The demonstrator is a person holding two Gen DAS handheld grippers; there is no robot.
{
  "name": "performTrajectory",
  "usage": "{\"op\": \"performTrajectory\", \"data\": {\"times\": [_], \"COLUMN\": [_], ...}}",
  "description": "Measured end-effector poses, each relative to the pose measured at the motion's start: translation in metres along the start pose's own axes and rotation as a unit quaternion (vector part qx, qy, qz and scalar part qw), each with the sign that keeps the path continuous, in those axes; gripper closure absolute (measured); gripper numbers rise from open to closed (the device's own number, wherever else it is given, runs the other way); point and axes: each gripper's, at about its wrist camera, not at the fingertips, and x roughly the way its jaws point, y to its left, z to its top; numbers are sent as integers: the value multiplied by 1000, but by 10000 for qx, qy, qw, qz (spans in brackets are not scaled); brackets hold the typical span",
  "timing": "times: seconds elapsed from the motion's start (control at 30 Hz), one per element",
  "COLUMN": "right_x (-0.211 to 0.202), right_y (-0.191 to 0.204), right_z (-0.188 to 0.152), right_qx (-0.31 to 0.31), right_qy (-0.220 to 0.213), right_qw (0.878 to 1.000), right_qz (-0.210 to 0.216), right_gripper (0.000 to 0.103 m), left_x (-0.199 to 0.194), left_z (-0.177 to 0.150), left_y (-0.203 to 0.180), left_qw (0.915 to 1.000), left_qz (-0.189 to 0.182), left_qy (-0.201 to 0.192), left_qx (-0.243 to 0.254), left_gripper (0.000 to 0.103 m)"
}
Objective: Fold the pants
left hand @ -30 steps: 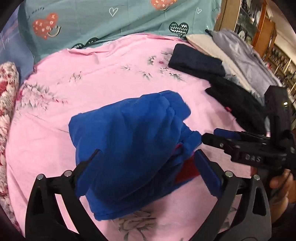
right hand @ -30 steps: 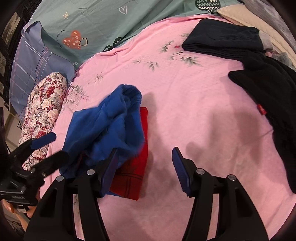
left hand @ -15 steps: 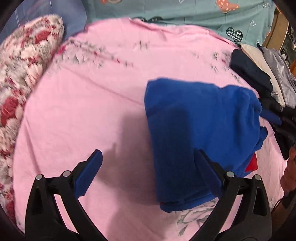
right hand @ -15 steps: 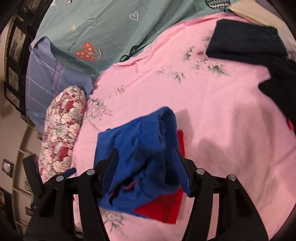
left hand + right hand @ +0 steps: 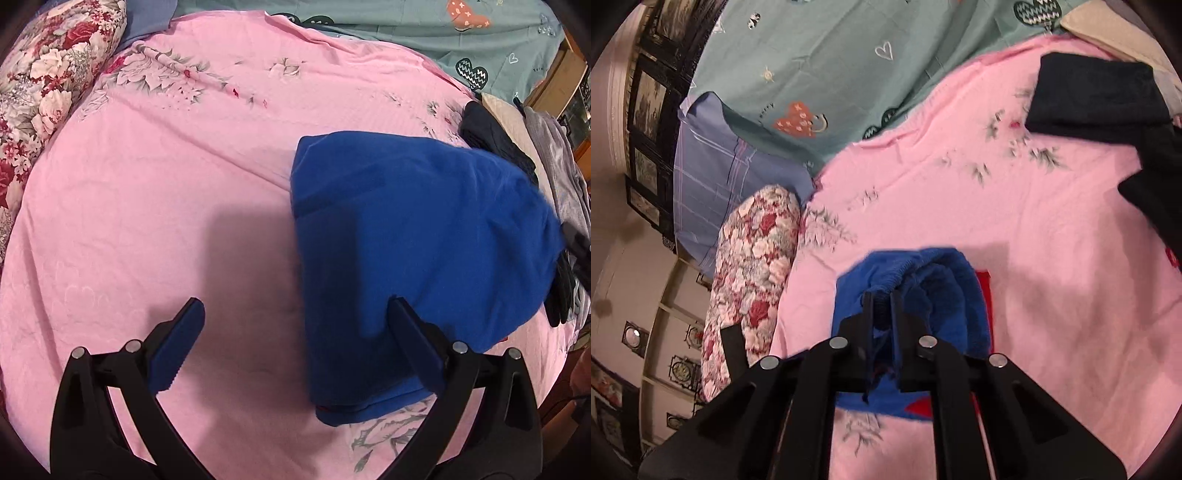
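Pink floral bed (image 5: pixel 155 229), blue pants (image 5: pixel 424 236), dark clothes (image 5: pixel 1097 99)

Here's the left hand-held gripper (image 5: pixel 293 334): matte black forked arms, silver round screws at the joints, blue ridged pads (image 5: pixel 181 341) lining each finger. The right hand-held gripper (image 5: pixel 881 295) wears the same black frame and silver screws.

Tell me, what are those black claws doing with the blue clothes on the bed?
A person is folding blue pants on a pink sheet. The right gripper has just closed, pinching a bunched edge of the pants. The left gripper is open, one finger over the pants, gripping nothing. A red cloth peeks out underneath.
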Motion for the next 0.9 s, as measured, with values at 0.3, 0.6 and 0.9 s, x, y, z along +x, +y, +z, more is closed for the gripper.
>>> {"op": "performTrajectory", "data": {"times": [0.3, 0.6, 0.9], "right_x": [20, 39, 71], "right_y": [-41, -27, -16], "right_z": [-20, -9, -18], "right_qx": [417, 322, 351], "right_qy": [432, 414, 796], "right_qw": [9936, 9978, 9960], "right_qz": [-953, -408, -224], "right_gripper": [58, 40, 85], "left_x": [2, 4, 1], "left_z": [-4, -8, -6], "left_y": [5, 2, 6], "left_qw": [9999, 9999, 9999], "left_qz": [-49, -29, -1], "left_qy": [44, 30, 23], "left_qx": [-101, -120, -107], "left_gripper": [2, 2, 2]}}
